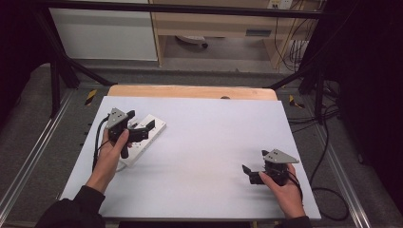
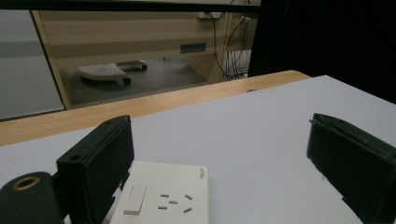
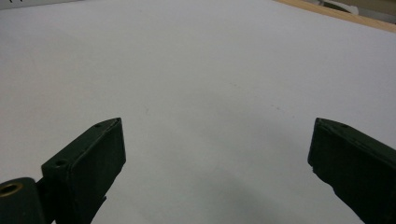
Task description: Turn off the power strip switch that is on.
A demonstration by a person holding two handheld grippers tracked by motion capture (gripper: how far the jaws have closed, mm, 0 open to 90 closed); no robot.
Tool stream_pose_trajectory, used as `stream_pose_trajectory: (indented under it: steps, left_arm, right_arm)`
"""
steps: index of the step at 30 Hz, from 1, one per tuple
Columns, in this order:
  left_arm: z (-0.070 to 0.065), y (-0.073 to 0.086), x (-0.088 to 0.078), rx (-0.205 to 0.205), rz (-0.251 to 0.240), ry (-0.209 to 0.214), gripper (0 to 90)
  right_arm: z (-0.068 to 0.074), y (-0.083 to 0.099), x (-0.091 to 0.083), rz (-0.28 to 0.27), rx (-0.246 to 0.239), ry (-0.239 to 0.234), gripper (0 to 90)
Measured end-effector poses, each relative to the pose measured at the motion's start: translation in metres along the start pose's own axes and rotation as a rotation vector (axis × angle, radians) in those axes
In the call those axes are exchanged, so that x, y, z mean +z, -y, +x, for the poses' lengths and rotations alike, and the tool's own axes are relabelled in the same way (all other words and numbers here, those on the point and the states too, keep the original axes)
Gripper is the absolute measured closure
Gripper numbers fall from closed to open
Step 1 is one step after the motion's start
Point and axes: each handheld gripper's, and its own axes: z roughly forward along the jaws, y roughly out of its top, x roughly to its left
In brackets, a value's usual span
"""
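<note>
the flat white sheet-covered surface [image 1: 204, 142] is evenly and fairly brightly lit from above with little glare, while the room around it falls into deep darkness. soft, faint shadows lie beside the black hand-held gripper [image 1: 252, 173] at the right. all views look slightly soft and grainy.

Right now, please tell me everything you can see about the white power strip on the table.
The white power strip is a flat, oblong block, plastic by its look, lying at an angle on the left part of the grey-white table top. In the left gripper view its near end shows a rocker switch beside a group of five socket slots and a small mark at one corner. The left gripper hovers over it, jaws wide open; whether they touch it cannot be told.
</note>
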Motion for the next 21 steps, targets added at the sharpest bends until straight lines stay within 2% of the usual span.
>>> stream_pose_trajectory:
  steps: [10, 21]
  left_arm:
    - [-0.001, -0.006, -0.013, -0.019, -0.024, 0.015, 7.2]
    - [-0.001, -0.015, -0.037, -0.027, -0.035, 0.018, 7.3]
  right_arm:
    - [0.0, 0.0, 0.0, -0.005, 0.002, 0.001, 4.6]
    - [0.0, 0.0, -0.001, -0.006, 0.003, 0.0, 4.6]
